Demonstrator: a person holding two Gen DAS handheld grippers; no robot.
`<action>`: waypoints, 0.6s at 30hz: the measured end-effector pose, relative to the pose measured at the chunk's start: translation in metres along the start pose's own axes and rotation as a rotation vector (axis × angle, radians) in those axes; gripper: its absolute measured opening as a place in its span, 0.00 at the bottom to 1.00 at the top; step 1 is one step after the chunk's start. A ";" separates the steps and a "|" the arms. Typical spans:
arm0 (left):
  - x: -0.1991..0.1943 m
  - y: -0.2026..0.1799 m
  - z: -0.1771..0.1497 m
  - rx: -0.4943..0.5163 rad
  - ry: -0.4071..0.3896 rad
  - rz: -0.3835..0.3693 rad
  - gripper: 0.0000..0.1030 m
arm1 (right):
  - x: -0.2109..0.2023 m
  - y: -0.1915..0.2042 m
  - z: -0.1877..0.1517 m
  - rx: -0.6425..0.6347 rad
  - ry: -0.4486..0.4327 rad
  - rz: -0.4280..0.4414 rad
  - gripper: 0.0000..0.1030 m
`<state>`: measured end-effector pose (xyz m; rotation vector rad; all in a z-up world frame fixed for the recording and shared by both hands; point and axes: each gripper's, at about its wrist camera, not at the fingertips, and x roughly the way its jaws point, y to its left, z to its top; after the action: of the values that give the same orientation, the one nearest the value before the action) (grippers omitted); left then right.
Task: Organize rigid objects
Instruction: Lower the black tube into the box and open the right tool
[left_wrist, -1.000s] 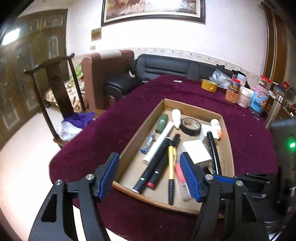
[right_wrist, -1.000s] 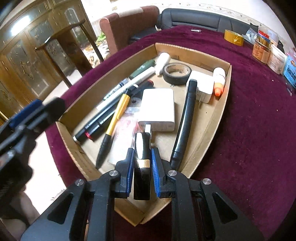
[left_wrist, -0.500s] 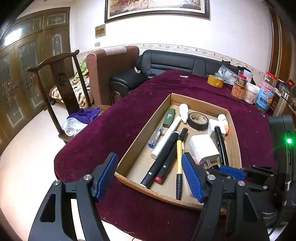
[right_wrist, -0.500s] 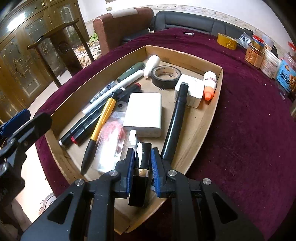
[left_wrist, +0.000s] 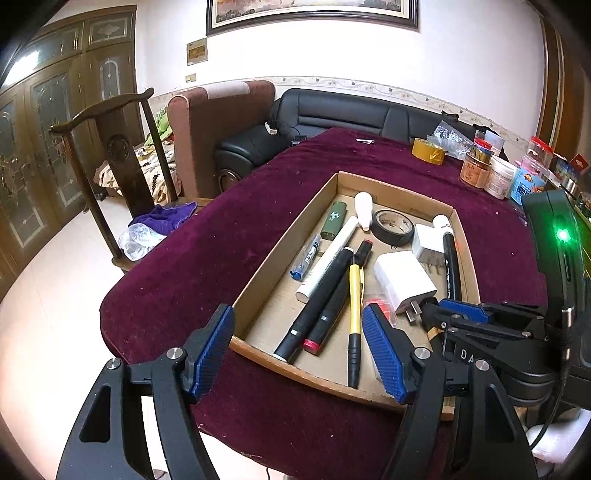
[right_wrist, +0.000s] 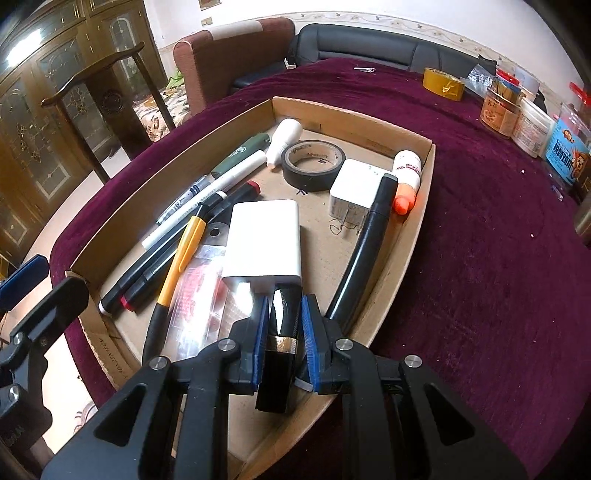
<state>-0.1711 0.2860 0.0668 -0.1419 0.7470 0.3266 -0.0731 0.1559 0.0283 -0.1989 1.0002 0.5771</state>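
The right gripper (right_wrist: 282, 325) is clenched on a glossy black tube with a gold band (right_wrist: 277, 354), its 2 blue pads pressing the tube's sides. The tube runs along the fingers and points down and forward, its far tip hanging just short of the white power bank (right_wrist: 264, 242) inside the cardboard tray (right_wrist: 424, 192). The left gripper (left_wrist: 297, 350) is released — jaws wide, nothing between them — and hovers over the tray's near edge.

The coming move, as I judge it, turns on the strip of bare cardboard directly below and ahead of the held tube, between the power bank and the long black marker (right_wrist: 364, 258) to its right. That marker's long axis runs roughly the same way as the tube, so laying it alongside looks natural. The right hand is plainly the nearer.

The right wrist view shows the grip and the gold band close up; the left wrist view shows only the side of the right gripper (left_wrist: 461, 314) low over the tray — the tube mostly hidden — but gives the whole row of pens, including the yellow pen (left_wrist: 354, 306).
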 end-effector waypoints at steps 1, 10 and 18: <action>0.000 0.000 -0.001 0.000 0.003 -0.001 0.64 | 0.000 0.001 -0.001 -0.001 0.001 0.003 0.16; 0.004 0.002 -0.002 -0.006 0.029 -0.008 0.64 | -0.003 0.002 -0.004 0.030 0.008 0.018 0.16; 0.004 0.004 -0.004 -0.010 0.043 -0.018 0.64 | -0.007 -0.006 -0.004 0.050 0.000 0.016 0.18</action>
<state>-0.1723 0.2897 0.0607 -0.1650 0.7860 0.3107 -0.0753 0.1469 0.0313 -0.1462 1.0159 0.5664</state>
